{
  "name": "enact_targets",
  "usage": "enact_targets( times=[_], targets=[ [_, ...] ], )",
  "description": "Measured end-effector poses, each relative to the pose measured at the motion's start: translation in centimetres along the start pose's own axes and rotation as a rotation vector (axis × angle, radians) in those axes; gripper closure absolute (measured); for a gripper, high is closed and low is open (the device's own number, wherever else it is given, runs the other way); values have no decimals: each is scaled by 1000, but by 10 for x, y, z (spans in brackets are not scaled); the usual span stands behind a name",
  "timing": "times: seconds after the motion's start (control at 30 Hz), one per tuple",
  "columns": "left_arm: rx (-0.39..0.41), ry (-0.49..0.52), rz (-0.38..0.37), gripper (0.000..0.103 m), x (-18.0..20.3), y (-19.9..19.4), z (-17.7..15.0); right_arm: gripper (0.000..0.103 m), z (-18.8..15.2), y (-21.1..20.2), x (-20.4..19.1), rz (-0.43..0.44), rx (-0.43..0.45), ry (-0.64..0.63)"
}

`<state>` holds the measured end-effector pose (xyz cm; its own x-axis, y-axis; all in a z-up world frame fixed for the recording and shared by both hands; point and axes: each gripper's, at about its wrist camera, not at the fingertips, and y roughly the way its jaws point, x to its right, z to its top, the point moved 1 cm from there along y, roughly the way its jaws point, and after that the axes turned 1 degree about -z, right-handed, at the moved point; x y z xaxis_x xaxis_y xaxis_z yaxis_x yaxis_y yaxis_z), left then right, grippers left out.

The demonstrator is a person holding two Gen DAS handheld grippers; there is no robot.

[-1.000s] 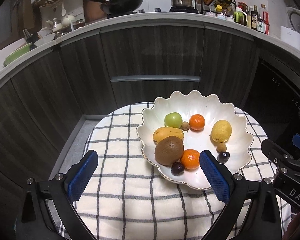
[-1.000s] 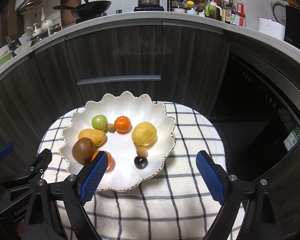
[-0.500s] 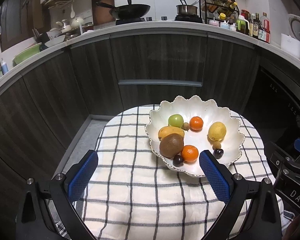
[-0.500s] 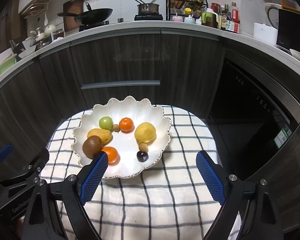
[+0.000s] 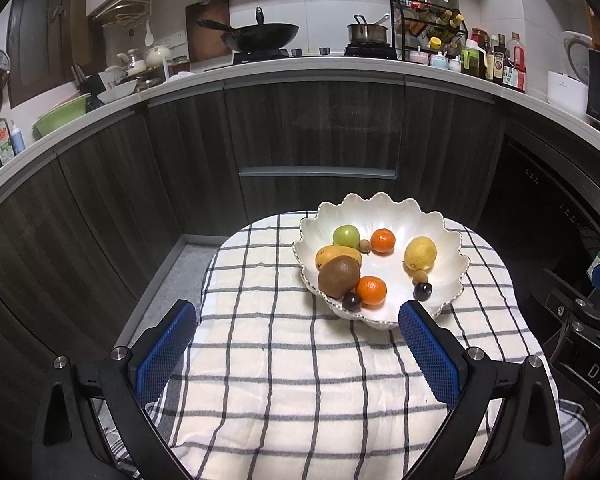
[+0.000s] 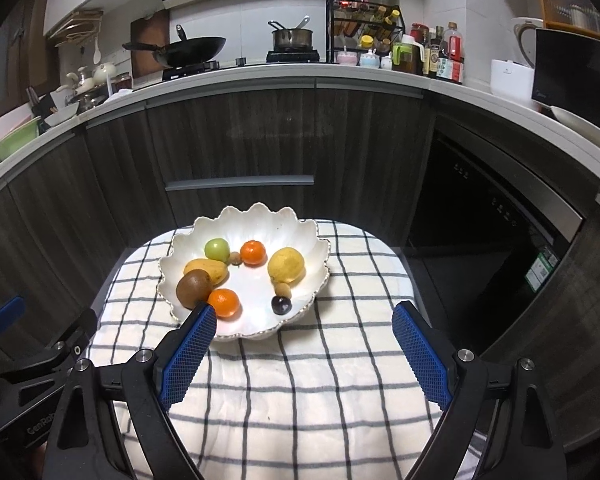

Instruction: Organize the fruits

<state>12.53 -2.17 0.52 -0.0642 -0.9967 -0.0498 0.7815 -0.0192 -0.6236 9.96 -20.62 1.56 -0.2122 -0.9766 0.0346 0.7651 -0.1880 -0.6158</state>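
Nearest us, the left gripper and right gripper, fingers wide and empty, have drawn back from the scalloped bowl at the cloth-covered desk's far edge, suggesting sorting is done, the mango lying roughly crosswise inside.

Two tangerines, two cherries, one bowl
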Motion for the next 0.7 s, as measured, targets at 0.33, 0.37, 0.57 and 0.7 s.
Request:
enact_targets(
  times=[0.33,0.37,0.57,0.7],
  targets=[
    [40,-2,22,0,-6,-31,-22,13,-25,-26,4,-8,22,7],
    [42,1,22,0,-6,-33,-24,13,-27,-29,4,-8,25,8],
    [57,12,31,0,-9,-47,-38,13,-41,-39,4,1,22,4],
    [74,15,40,0,-10,-56,-45,13,-51,-46,4,10,16,11]
  ],
)
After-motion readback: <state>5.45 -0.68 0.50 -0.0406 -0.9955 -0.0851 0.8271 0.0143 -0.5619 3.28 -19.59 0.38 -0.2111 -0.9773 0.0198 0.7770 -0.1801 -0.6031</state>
